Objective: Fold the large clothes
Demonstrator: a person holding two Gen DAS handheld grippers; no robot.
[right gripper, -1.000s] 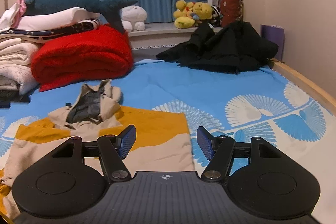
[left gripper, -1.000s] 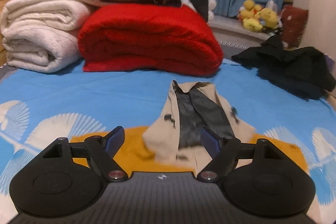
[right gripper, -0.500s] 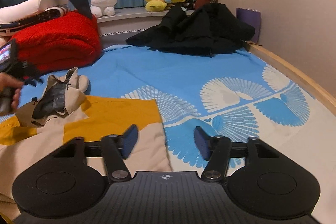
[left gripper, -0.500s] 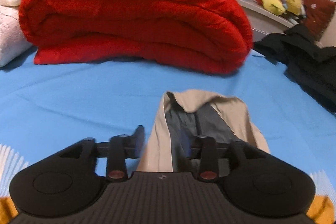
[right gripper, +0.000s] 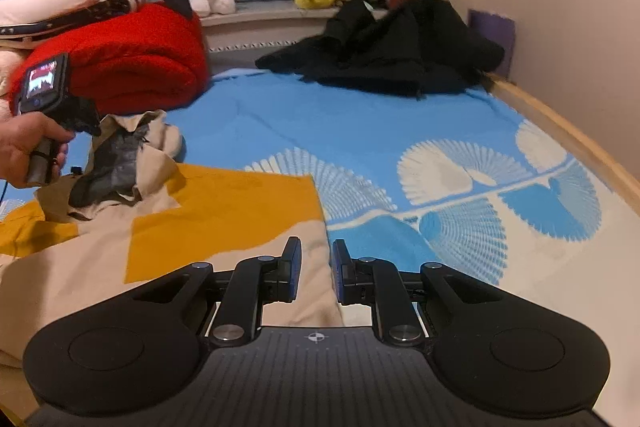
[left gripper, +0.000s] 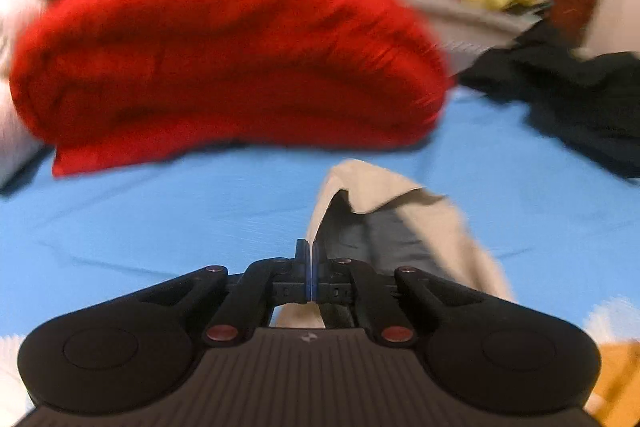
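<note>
Left wrist view: the left gripper has just clamped shut on the beige edge of the hood, a thin fold of cloth pinched between the blue pads. The hood rises toward one o'clock from the jaws, its grey lining showing. Behind it, from ten to one o'clock, sits a folded red blanket; a black garment lies at two o'clock on the blue bedsheet.

Right wrist view: the right gripper has been closing, and its jaws stand narrow astride the right-hand edge of the beige-and-orange hoodie; whether the pads already press the cloth cannot be told. The hoodie spreads from nine to twelve o'clock of the jaws, hood at ten o'clock, where a hand holds the left tool.

Risk: the left pinch catches only a thin lip, so a pull could slip it free. If the right jaws close beside the hem, or take up bedsheet too, the fold would drag crooked.
</note>
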